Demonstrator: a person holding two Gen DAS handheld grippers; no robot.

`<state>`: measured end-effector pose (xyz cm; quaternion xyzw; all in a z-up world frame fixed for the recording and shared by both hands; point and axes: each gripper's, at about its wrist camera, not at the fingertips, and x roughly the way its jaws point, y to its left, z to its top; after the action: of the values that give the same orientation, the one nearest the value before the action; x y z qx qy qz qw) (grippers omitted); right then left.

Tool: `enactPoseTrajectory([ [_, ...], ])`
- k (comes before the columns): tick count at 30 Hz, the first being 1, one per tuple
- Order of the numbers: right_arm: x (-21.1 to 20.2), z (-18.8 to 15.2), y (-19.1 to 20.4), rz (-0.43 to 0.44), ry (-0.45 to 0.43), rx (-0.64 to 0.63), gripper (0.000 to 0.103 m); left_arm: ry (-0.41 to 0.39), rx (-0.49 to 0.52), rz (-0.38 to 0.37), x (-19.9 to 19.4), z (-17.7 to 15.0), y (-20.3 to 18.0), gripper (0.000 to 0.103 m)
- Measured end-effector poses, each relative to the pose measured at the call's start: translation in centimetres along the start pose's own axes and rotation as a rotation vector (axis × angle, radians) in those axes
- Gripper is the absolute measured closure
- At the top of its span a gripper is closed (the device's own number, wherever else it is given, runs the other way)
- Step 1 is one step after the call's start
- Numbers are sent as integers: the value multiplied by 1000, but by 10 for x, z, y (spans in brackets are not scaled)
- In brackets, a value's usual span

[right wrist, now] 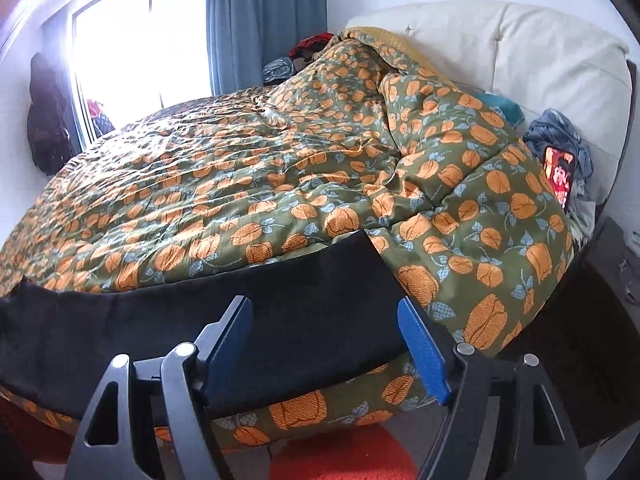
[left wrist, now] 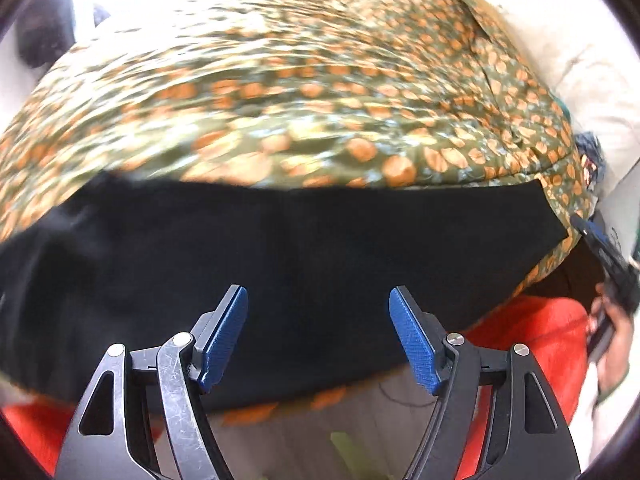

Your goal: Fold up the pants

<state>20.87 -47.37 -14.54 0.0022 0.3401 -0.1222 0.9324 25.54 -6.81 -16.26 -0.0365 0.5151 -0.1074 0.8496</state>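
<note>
Pants point(right wrist: 200, 312), black, lie flat along the quilt's point(right wrist: 240, 184) near edge, both grippers point(left wrist: 318, 336) point(right wrist: 324, 344) hovering wide open, holding nothing.

Black pants point(right wrist: 200, 320), plain, no pattern showing. The quilt point(right wrist: 280, 184) is olive green, dotted with orange pumpkin-like shapes and pale blue leaves. Blue pads on black fingers point(left wrist: 224, 336) for both grippers. Cream headboard point(right wrist: 540, 52), teal-blue curtain point(right wrist: 264, 20), a bright orange-red rug point(right wrist: 344, 460) below.

pants point(left wrist: 280, 248) blurred, cut off left
</note>
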Motion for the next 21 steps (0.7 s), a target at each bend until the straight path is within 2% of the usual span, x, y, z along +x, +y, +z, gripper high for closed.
enactPoseTrajectory([
  [4,-1,0,3,-5,-9,-23,22,42,100,46,51,39,-35,28],
  [9,2,0,1,4,-3,-19,22,80,96,92,93,65,-50,28],
  [12,3,0,-1,8,1,-14,22,98,92,111,107,71,-57,28],
  [18,6,1,-7,29,9,20,22,97,178,195,124,71,-80,27],
  [21,6,1,-7,34,4,21,22,117,169,212,129,65,-82,27],
])
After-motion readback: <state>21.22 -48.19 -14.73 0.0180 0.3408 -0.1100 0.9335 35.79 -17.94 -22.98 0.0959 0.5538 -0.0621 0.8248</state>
